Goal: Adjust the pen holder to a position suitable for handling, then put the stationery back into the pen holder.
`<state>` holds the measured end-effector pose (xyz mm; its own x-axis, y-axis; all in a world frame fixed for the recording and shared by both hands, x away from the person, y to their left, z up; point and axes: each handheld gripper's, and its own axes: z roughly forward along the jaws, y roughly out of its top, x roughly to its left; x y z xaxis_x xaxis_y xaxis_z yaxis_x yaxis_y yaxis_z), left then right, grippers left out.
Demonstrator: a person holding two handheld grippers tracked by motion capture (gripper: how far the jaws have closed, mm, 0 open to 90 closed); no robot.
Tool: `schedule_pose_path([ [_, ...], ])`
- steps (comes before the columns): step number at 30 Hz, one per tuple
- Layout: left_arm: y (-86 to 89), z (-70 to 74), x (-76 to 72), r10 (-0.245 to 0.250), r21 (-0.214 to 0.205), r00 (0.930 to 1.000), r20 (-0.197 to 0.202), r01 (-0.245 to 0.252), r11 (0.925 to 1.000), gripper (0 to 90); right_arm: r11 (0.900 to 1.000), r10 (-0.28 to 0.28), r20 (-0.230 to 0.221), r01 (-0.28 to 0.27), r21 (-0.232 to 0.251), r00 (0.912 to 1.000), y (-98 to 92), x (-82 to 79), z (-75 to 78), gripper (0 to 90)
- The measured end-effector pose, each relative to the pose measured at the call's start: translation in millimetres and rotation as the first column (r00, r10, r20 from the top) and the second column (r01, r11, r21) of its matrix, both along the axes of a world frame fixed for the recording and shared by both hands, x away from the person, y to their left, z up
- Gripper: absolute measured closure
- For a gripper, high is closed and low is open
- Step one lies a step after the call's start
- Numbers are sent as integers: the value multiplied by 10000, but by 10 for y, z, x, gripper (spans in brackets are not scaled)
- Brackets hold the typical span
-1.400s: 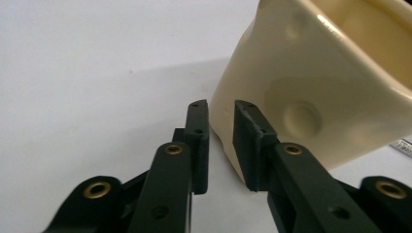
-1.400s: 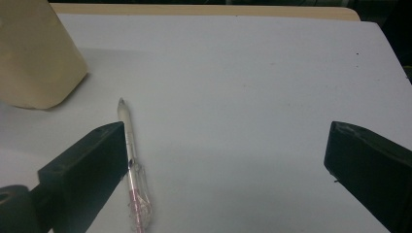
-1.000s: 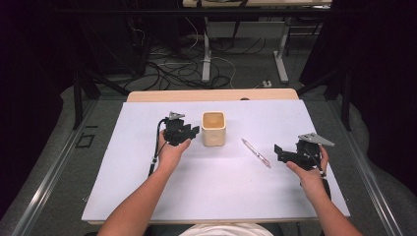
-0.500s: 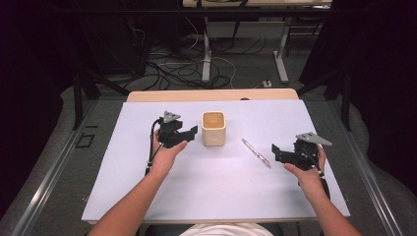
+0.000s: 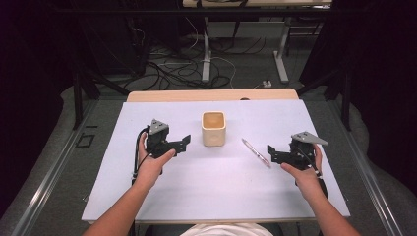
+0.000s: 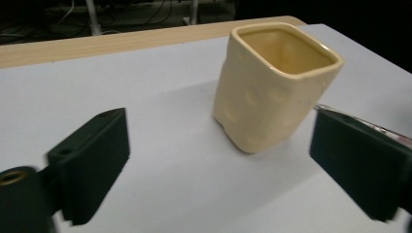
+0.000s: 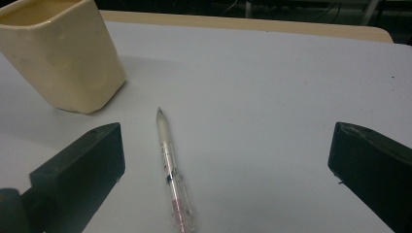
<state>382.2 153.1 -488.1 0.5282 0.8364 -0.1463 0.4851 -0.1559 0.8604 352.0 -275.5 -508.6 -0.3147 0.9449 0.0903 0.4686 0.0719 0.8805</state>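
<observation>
Cup [image 5: 213, 128] upright — contents indiscernible

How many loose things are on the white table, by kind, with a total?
Cream cup: 1
Clear pen: 1
Total: 2

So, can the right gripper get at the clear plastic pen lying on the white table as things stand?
Probably yes: the right gripper is open, and the clear plastic pen lies between its jaws, nothing blocking.
</observation>
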Motion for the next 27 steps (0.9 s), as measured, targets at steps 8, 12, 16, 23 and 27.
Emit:
schedule_pose_path([
  [8,79,-50,-158,-222,-429,9998,-18,221,9988,0,9997,233,-1,-233,42,9997,49,6,22,0],
  [12,130,-62,-190,-229,-433,9996,136,235,9988,0,9992,411,132,-411,17,9991,88,11,45,0],
  [16,143,-73,-198,-106,-614,9999,130,114,9981,0,9983,567,92,-566,-112,9983,121,34,56,0],
  [23,159,-91,-192,-87,-511,9998,181,96,9986,1,9953,876,-71,-879,-418,9961,217,102,109,21],
  [27,179,-108,-186,-24,-547,9999,156,33,9985,1,9932,995,-299,-1011,-572,9946,269,156,147,43],
])
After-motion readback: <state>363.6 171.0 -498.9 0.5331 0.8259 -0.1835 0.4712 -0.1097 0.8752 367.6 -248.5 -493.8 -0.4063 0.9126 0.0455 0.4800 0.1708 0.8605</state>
